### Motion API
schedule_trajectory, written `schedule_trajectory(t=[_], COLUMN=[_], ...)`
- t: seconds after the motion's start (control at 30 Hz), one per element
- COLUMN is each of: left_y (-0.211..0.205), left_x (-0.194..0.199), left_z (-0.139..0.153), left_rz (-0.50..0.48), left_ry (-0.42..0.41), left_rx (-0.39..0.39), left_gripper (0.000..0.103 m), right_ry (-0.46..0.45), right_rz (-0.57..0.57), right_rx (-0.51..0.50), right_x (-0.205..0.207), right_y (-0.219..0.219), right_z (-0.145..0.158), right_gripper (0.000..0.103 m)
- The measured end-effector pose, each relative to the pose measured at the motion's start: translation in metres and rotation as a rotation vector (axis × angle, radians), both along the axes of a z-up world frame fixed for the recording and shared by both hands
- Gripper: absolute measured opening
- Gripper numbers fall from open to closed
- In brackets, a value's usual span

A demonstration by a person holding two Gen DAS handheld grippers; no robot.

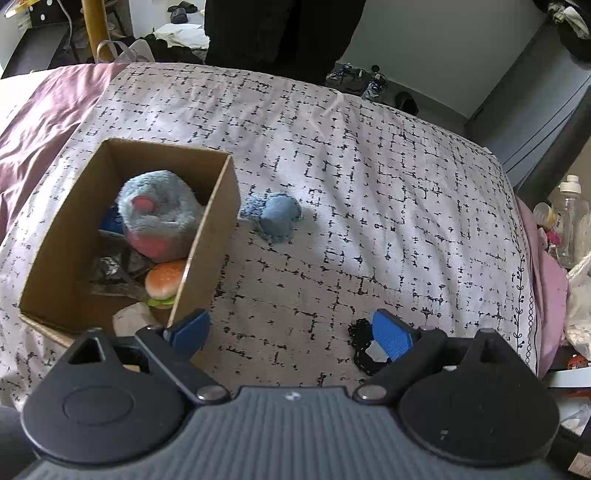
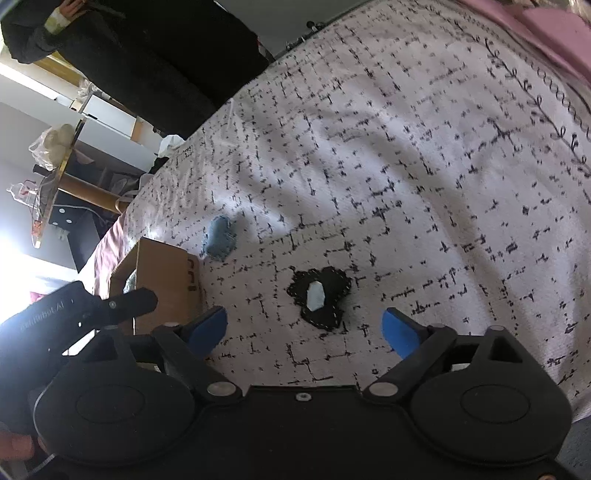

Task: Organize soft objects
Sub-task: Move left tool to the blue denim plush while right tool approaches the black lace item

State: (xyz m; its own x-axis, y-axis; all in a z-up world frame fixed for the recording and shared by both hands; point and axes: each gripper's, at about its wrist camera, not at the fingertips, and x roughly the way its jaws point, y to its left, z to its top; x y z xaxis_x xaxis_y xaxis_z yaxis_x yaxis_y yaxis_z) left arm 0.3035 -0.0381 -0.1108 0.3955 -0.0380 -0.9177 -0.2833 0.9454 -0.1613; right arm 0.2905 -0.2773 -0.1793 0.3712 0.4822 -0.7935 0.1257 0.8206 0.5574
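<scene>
A cardboard box (image 1: pixel 218 206) stands on the bed at the left and holds a fluffy blue-and-pink plush (image 1: pixel 159 218), a burger toy (image 1: pixel 164 282) and other soft items. A blue felt toy (image 1: pixel 275 218) lies on the cover just right of the box; it also shows in the right wrist view (image 2: pixel 219 238). A black felt toy with a white patch (image 2: pixel 319 295) lies ahead of my open, empty right gripper (image 2: pixel 304 332). My left gripper (image 1: pixel 291 330) is open and empty beside the box's near corner; the black toy (image 1: pixel 360 341) sits by its right finger.
The bed has a white cover with black dashes (image 1: pixel 369 184) and a pink sheet (image 1: pixel 44 110). A person in black (image 1: pixel 280 33) stands at the far edge. Bottles (image 1: pixel 569 214) and clutter sit at the right. The box shows in the right wrist view (image 2: pixel 166 280).
</scene>
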Motion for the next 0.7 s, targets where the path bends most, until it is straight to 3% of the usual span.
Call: schedule_trajectory(t=[0.27,0.7], left_y=[-0.013,-0.025], left_x=[0.020,0.076], left_z=[-0.014,-0.046], left_rz=[-0.057,-0.146], left_ry=[-0.010,0.048], left_rx=[0.040,0.119], left_gripper=[0.092,0.086], right_ry=[0.065,0.151], right_rz=[-0.016,-0.034], right_rx=[0.052,0.063], right_x=[0.006,0.035], right_y=[0.001,0.014], right_z=[-0.028,-0.063], right_gripper=[0.066,0.060])
